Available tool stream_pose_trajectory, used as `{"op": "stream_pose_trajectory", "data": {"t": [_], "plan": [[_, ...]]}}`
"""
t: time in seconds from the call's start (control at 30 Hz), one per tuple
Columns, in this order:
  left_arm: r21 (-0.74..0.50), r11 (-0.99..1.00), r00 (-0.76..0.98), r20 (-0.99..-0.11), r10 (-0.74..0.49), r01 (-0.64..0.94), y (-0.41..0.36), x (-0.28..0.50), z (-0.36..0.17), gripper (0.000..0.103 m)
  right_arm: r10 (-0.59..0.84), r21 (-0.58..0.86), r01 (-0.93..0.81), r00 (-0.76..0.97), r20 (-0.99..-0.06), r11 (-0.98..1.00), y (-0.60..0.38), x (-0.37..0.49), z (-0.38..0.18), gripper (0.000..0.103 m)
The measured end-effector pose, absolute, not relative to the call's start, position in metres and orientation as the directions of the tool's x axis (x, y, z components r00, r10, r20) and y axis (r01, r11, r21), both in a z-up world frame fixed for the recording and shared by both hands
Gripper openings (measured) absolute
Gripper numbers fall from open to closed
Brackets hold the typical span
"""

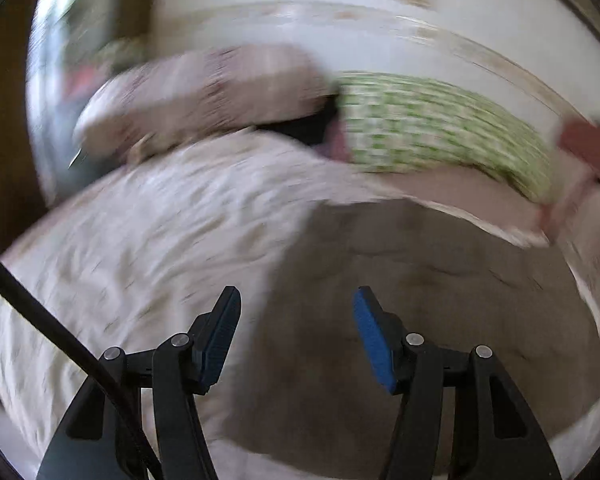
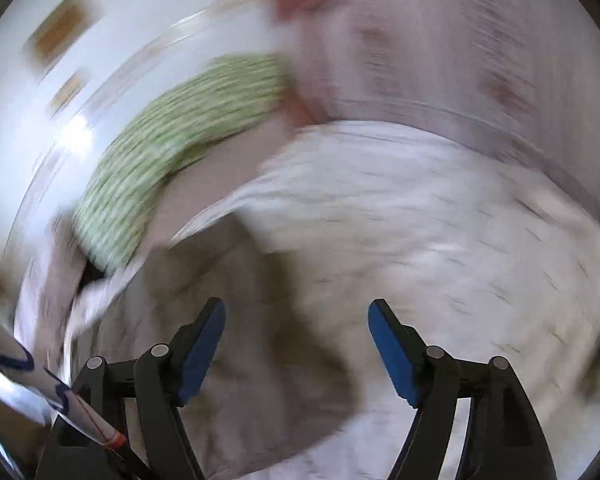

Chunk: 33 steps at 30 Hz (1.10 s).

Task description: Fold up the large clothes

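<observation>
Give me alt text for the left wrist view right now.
The left gripper is open with nothing between its blue-padded fingers, above a white garment with small dark flecks spread on a bed. Behind lie a green checked pillow and a pinkish one; the picture is motion-blurred.

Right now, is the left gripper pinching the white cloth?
Apart. In the left wrist view, the left gripper is open, nothing between its blue pads, and the white cloth lies beyond.
</observation>
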State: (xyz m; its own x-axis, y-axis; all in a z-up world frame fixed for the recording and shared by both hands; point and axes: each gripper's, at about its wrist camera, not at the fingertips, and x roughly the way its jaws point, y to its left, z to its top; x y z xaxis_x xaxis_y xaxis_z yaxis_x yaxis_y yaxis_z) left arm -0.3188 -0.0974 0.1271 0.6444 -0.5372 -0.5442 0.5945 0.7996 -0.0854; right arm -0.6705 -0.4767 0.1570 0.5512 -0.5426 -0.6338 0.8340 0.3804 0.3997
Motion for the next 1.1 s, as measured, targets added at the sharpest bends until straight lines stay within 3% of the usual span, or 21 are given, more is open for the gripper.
{"op": "stream_pose_trajectory", "data": {"t": [0.03,0.1,0.27,0.37,0.4,0.53,0.73,0.9,1.1], "plan": [[-0.054,0.767,0.627,-0.54,-0.561,0.639,-0.112,-0.331,0.128,0.058,-0.496,0.384,0.797,0.595,-0.633,0.466,-0.469,-0.646,0.156,0.061],[-0.015,0.708,0.579,-0.563,-0.59,0.706,-0.14,-0.345,0.124,0.058,-0.437,0.344,0.747,0.629,-0.643,0.569,-0.46,-0.604,0.153,0.048],[0.06,0.684,0.552,-0.643,-0.531,0.727,-0.19,-0.333,0.107,0.058,-0.338,0.276,0.676,0.628,-0.701,0.683,-0.468,-0.541,0.135,0.048],[0.017,0.73,0.532,-0.696,-0.482,0.683,-0.2,-0.293,0.091,0.059,-0.313,0.266,0.7,0.581,-0.751,0.663,-0.494,-0.521,0.11,0.048],[0.005,0.741,0.528,-0.705,-0.474,0.672,-0.199,-0.284,0.088,0.064,-0.302,0.27,0.713,0.565,-0.768,0.647,-0.504,-0.517,0.101,0.047],[-0.031,0.748,0.498,-0.728,-0.471,0.662,-0.214,-0.257,0.076,0.07,-0.3,0.277,0.745,0.538,-0.788,0.606,-0.527,-0.506,0.084,0.046],[-0.004,0.751,0.519,-0.72,-0.46,0.66,-0.223,-0.256,0.07,0.073,-0.337,0.24,0.771,0.505,-0.795,0.59,-0.53,-0.496,0.08,0.047],[-0.003,0.739,0.54,-0.681,-0.495,0.674,-0.203,-0.281,0.088,0.073,-0.394,0.199,0.741,0.54,-0.743,0.641,-0.489,-0.51,0.111,0.048],[0.054,0.702,0.578,-0.613,-0.538,0.71,-0.171,-0.343,0.11,0.073,-0.401,0.203,0.708,0.586,-0.704,0.677,-0.424,-0.537,0.13,0.057]]}}
